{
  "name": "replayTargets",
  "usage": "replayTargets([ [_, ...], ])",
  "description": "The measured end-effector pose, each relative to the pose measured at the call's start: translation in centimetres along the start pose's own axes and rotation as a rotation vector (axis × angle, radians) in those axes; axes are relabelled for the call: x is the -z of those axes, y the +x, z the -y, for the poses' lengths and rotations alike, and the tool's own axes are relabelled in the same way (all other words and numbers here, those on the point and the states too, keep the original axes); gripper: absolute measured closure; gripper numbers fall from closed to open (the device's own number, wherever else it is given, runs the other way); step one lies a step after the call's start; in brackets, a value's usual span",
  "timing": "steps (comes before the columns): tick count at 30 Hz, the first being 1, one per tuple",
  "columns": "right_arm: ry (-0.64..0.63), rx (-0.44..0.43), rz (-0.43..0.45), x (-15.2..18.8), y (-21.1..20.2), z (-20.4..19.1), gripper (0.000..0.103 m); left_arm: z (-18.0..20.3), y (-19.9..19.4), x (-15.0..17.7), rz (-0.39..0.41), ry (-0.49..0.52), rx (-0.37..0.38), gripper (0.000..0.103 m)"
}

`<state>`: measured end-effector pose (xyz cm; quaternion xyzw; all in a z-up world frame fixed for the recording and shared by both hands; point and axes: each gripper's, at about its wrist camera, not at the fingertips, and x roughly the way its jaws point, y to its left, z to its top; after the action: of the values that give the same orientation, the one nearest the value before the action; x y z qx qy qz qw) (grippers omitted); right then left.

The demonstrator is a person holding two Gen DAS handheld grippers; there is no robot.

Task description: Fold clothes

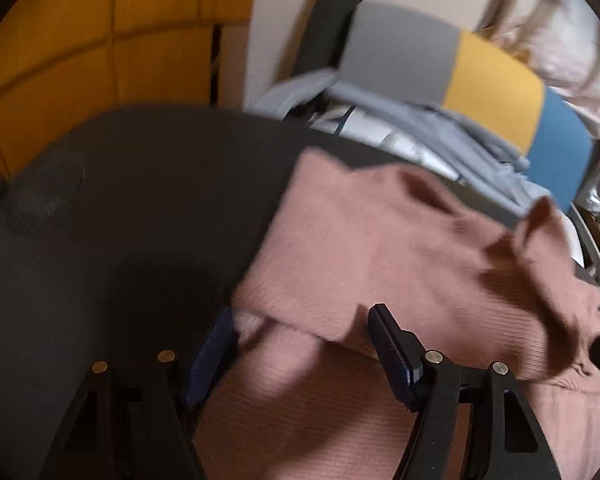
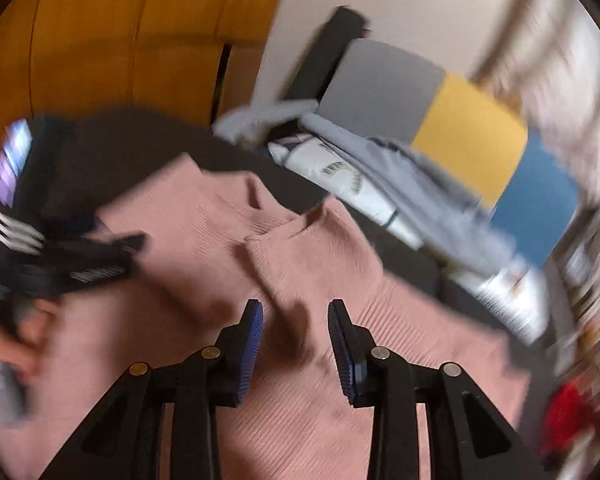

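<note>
A pink ribbed sweater (image 1: 380, 248) lies crumpled on a dark surface (image 1: 140, 208), with a folded flap on top. My left gripper (image 1: 300, 346) is open wide just above the sweater's near edge; the flap's hem lies between the blue pads (image 1: 392, 352) without being pinched. In the right wrist view the same sweater (image 2: 300, 248) spreads below my right gripper (image 2: 296, 340), whose jaws stand apart with only cloth underneath and nothing pinched. The left gripper (image 2: 84, 256) also shows there, blurred, at the sweater's left side, with a hand (image 2: 8, 344) behind it.
Beyond the sweater lies a heap of grey-blue clothes (image 2: 412, 176) and a white garment (image 2: 340, 176). Behind it stands a grey, yellow and blue panel (image 1: 492, 80). Orange wooden cabinets (image 1: 100, 40) fill the back left. Something red (image 2: 568, 416) sits at the right edge.
</note>
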<state>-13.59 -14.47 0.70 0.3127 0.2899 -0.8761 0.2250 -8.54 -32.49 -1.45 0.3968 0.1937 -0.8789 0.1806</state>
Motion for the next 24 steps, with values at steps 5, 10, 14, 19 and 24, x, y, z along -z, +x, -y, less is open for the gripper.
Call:
replayTargets([
  [5, -0.047, 0.06, -0.07, -1.7, 4.8, -1.5, 0.071, 0.0, 0.4, 0.4, 0.003, 0.007, 0.041, 0.017],
  [10, 0.37, -0.064, 0.008, 0.8, 2.7, 5.2, 0.094, 0.1, 0.6, 0.9, -0.001, 0.029, 0.04, 0.014],
  [14, 0.828, -0.144, 0.049, 7.6, 0.7, 12.3, 0.094, -0.3, 0.4, 1.0, 0.005, 0.013, 0.066, 0.013],
  [19, 1.184, -0.312, -0.004, 15.8, 1.9, 15.8, 0.089, 0.4, 0.9, 0.8, 0.0, 0.029, 0.057, 0.011],
  [24, 1.347, -0.379, 0.081, 18.4, 1.0, 17.2, 0.072, 0.3, 1.0, 0.7, 0.007, 0.018, 0.076, 0.01],
])
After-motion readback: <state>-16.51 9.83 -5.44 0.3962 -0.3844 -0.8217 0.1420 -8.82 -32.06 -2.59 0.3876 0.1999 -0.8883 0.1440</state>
